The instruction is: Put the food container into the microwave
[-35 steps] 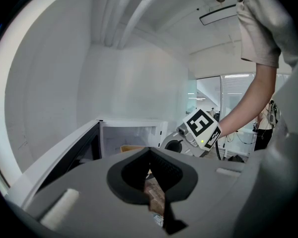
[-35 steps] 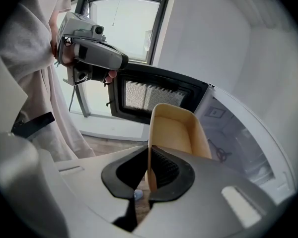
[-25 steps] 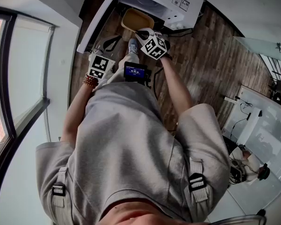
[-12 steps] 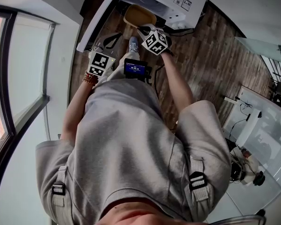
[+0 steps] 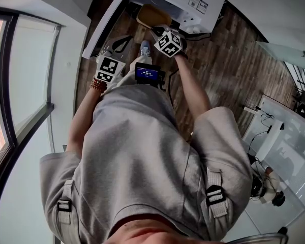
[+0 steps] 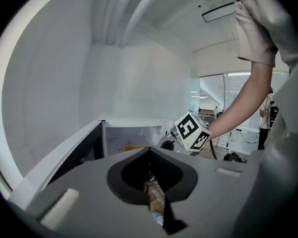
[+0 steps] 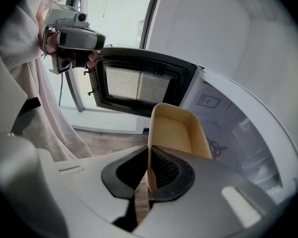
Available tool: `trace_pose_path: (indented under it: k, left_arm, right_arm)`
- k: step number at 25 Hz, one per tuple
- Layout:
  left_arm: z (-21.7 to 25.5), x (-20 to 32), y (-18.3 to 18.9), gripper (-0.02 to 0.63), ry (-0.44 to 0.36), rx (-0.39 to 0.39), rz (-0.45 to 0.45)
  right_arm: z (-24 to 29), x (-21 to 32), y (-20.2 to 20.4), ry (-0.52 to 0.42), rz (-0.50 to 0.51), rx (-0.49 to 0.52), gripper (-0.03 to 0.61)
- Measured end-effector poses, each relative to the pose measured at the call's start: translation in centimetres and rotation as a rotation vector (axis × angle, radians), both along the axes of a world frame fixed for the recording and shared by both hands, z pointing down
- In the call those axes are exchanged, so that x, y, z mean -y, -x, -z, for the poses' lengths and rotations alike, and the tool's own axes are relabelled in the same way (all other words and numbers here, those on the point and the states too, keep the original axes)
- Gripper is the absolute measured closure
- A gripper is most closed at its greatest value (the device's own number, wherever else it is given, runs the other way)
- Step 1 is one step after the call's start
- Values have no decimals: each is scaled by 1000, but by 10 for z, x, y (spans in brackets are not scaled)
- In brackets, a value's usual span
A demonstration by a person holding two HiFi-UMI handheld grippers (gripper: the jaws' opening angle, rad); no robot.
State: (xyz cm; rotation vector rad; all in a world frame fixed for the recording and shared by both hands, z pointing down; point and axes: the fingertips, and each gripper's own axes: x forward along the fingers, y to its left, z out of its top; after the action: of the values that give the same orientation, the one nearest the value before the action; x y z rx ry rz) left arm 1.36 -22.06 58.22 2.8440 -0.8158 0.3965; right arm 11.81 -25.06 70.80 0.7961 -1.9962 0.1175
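Observation:
The tan open-topped food container (image 5: 152,15) hangs at the mouth of the white microwave (image 5: 185,1), and its far end reaches into the opening. My right gripper (image 5: 156,31) is shut on the container's near wall (image 7: 150,148), with the tub (image 7: 176,130) tilted ahead of the jaws. The microwave door (image 5: 107,22) stands swung wide to the left. My left gripper (image 5: 119,46) hovers by that door, apart from it. Its jaws look closed with nothing between them (image 6: 156,202). In the left gripper view, the right gripper's marker cube (image 6: 189,132) shows in front of the open cavity.
The door's mesh window (image 7: 134,83) faces the right gripper. A tall window (image 5: 20,85) runs along the left, and the floor (image 5: 229,65) is wood plank. A small screen (image 5: 146,74) is mounted at the person's front. Desks with equipment (image 5: 279,136) stand at the right.
My right gripper has carried the container up and forward, from in front of the microwave to its opening. The left gripper has barely shifted.

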Motion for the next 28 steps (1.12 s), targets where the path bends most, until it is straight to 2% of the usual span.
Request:
trace_pose_path:
  k: [9, 28]
  left_arm:
    - [-2, 5, -11, 617, 3, 5, 0]
    - [0, 24, -23, 617, 3, 0, 41]
  right_arm:
    - [-12, 9, -15, 31, -17, -14, 548]
    - [-11, 42, -38, 3, -58, -72, 548]
